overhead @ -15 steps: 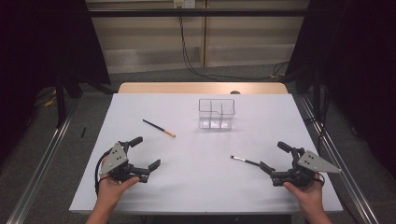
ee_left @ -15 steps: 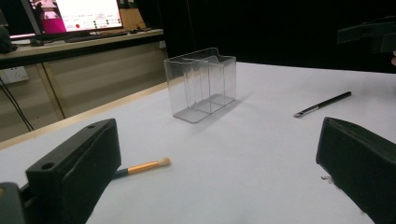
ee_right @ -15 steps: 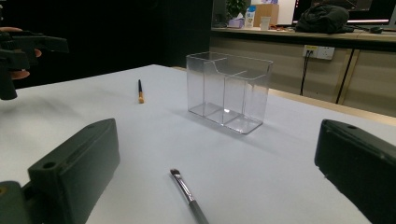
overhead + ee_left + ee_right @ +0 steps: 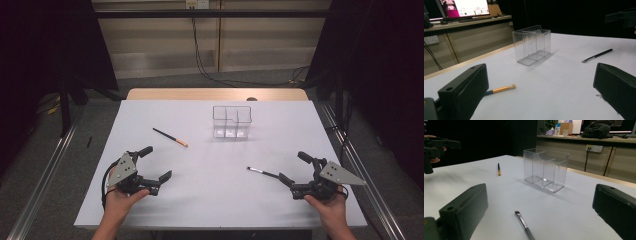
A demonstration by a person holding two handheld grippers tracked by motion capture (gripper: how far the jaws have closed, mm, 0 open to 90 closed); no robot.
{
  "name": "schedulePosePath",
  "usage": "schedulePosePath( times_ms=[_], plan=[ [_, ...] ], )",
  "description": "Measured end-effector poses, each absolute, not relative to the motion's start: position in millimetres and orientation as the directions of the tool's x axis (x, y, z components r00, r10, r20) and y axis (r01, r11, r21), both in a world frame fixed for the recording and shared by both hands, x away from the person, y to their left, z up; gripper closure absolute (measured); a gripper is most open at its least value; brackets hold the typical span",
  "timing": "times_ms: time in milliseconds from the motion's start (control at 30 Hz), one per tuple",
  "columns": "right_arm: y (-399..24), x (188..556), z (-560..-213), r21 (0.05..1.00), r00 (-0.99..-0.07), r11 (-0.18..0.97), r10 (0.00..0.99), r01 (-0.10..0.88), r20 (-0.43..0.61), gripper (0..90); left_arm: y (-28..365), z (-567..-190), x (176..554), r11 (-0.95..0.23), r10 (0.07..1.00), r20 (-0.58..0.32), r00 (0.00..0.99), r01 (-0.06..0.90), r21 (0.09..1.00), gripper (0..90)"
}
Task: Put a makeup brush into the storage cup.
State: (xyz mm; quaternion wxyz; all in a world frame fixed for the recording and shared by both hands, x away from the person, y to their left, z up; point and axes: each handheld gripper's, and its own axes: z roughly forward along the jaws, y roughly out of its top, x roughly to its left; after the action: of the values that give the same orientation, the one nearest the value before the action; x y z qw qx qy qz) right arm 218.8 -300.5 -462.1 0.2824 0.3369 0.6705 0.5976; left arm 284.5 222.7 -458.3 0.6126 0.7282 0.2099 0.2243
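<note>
Your left tool (image 4: 154, 164) rests low on the white table (image 4: 210, 200) near its front left, jaws spread wide with nothing between them. Your right tool (image 4: 294, 169) sits at the front right, equally wide, its jaws aimed at the silver-tipped brush (image 4: 262, 172) just beside it. The orange-tipped brush (image 4: 170, 137) lies left of the clear divided box (image 4: 231, 121), apart from it.

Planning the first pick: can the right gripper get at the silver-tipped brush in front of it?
Probably yes. The right gripper is open and empty, and the silver-tipped brush lies flat on the table just ahead of it, with nothing between them.
</note>
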Motion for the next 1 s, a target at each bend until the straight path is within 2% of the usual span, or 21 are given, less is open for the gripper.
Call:
schedulePosePath(
  times_ms=[1000],
  plan=[
    [-301.6,216.3,-461.7,0.992,-0.615,0.062,0.789,0.107,0.017,0.0,216.6,-455.5,308.9,-0.144,0.602,0.039,0.797,0.061,0.988,0.0]
  ],
)
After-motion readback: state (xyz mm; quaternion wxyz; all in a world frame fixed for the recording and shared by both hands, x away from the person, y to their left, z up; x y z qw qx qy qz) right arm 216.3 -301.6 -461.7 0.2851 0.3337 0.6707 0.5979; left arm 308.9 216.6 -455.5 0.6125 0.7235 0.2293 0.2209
